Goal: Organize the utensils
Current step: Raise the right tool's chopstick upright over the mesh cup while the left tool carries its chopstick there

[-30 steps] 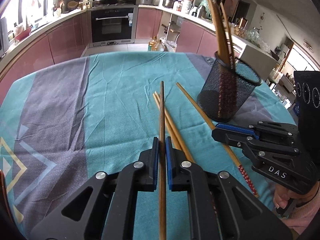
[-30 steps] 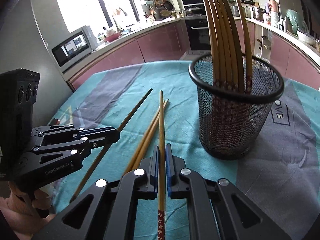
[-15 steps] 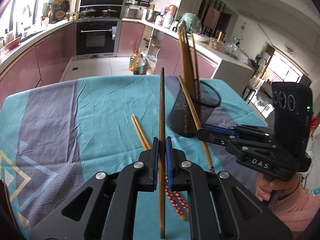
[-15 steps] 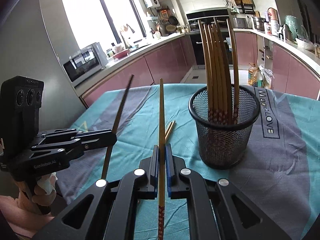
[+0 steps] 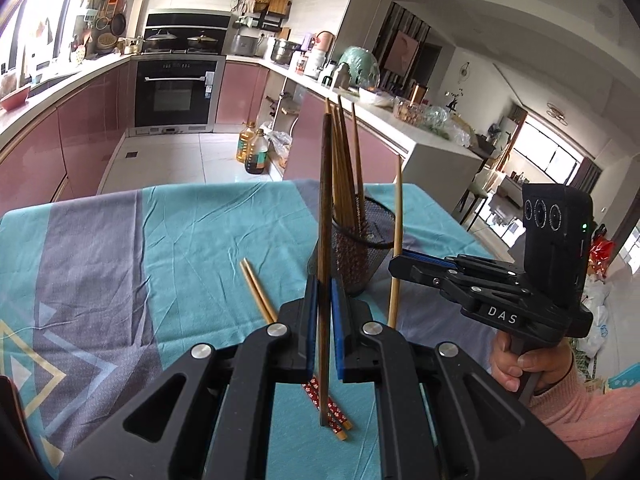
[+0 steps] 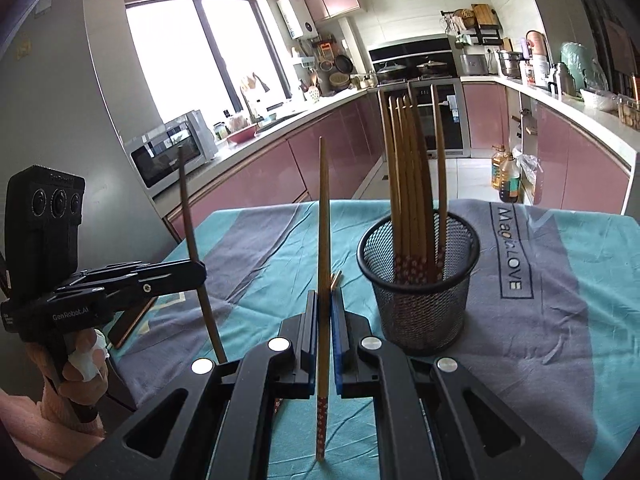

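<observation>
Both grippers have risen off the cloth since the earlier frame; the left gripper [image 5: 324, 292] clamps a dark brown wooden chopstick [image 5: 325, 220] upright, the right gripper [image 6: 324, 308] a lighter bamboo chopstick [image 6: 323, 240]; beyond stand the black mesh holder [image 6: 420, 312] of chopsticks and a loose pair of bamboo chopsticks [image 5: 258, 290] on the teal-and-grey tablecloth [image 5: 200, 240].

Tablecloth [image 5: 208, 240] showing teal and grey-purple bands, cream-and-blue triangle motif at its left edge. Mesh cup [image 6: 420, 304] looking black. Dark brown chopstick [image 5: 325, 240] sitting between blue-padded black jaws of left gripper [image 5: 325, 332]. Light tan chopstick [image 6: 323, 260] showing a red flower-print end in right gripper [image 6: 323, 340]. 2 tan chopsticks [image 5: 256, 292] lying flat, red floral ends.
</observation>
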The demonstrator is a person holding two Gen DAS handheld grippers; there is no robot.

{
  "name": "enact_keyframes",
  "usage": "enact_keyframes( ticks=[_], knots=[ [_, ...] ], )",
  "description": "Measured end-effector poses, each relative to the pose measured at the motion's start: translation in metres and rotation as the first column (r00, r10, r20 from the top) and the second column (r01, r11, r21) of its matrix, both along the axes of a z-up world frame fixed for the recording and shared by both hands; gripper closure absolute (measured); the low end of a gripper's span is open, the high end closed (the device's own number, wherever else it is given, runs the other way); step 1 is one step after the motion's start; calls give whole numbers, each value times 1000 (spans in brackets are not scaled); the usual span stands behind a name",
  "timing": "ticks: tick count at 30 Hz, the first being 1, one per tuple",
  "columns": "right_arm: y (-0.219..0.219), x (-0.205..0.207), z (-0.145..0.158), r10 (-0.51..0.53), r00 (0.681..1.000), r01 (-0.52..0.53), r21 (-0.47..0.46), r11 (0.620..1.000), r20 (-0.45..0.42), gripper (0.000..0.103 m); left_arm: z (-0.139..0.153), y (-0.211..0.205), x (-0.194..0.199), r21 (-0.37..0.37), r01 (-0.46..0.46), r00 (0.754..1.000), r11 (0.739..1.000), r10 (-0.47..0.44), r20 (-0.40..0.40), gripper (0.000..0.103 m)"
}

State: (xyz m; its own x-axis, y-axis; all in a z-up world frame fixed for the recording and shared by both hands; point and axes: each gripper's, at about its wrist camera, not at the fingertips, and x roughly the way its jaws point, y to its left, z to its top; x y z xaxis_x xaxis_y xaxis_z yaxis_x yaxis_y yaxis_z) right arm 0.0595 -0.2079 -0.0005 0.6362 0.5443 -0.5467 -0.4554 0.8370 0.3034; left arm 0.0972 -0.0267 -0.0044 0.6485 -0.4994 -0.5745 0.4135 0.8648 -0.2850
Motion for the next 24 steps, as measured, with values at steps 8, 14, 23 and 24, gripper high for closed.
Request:
enact_keyframes(
  ticks=[8, 14, 23, 24],
  knots=[
    [-11, 0, 13, -19, 999, 19, 11, 1000, 40, 97, 14, 2, 0, -39, 8, 999, 999, -7, 32, 96],
    [-15, 0, 24, -31, 997, 30, 17, 999, 76, 97, 20, -4, 10, -62, -1, 999, 998, 4, 52, 96],
    [-23, -1, 49, -47, 988, 47, 8, 999, 148, 97, 30, -14, 25, -72, 10, 997, 997, -4, 79, 96],
    [-24, -1, 52, -51, 986, 51, 6, 999, 158, 97, 32, -15, 26, -72, 12, 997, 997, -6, 83, 96]
  ],
)
